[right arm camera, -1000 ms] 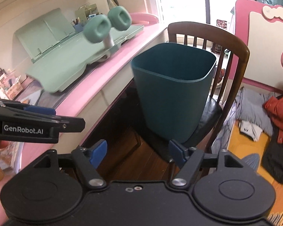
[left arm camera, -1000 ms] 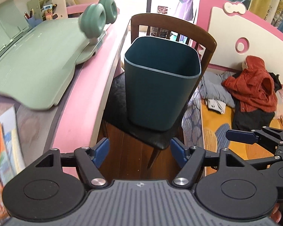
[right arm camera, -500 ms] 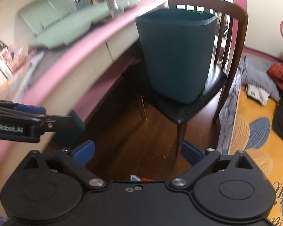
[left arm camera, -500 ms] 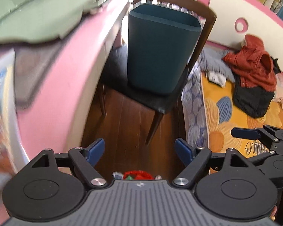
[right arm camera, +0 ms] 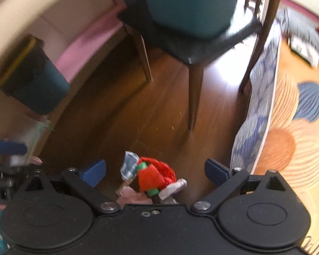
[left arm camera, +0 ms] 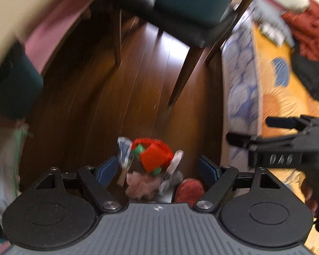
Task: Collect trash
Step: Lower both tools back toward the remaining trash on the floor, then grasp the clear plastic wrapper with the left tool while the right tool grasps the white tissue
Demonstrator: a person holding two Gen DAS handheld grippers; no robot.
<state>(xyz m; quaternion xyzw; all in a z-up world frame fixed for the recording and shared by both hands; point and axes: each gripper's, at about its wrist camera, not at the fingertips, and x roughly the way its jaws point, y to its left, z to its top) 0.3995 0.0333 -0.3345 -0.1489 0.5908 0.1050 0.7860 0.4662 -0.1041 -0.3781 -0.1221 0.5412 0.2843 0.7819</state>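
Observation:
A small pile of trash lies on the dark wooden floor: a red and green ribbon bundle (left arm camera: 154, 156), silver wrappers (left arm camera: 123, 150) and a pink crumpled piece (left arm camera: 139, 186). It also shows in the right wrist view (right arm camera: 154, 177). My left gripper (left arm camera: 158, 169) is open and hangs over the pile. My right gripper (right arm camera: 155, 170) is open above the same pile, and also shows at the right of the left wrist view (left arm camera: 287, 140). The teal trash bin (right arm camera: 191, 4) stands on the wooden chair (right arm camera: 204, 42) beyond. Both views are blurred by motion.
A pink desk (left arm camera: 53, 31) runs along the left. A second dark bin (right arm camera: 32, 80) sits under it. A bed with an orange patterned cover (left arm camera: 276, 89) and a heap of clothes (left arm camera: 308, 38) lies on the right. Chair legs (right arm camera: 194, 97) stand ahead of the pile.
Both grippers have tipped down from facing the bin on the chair to facing the floor. The trash pile has come into view between the open fingers.

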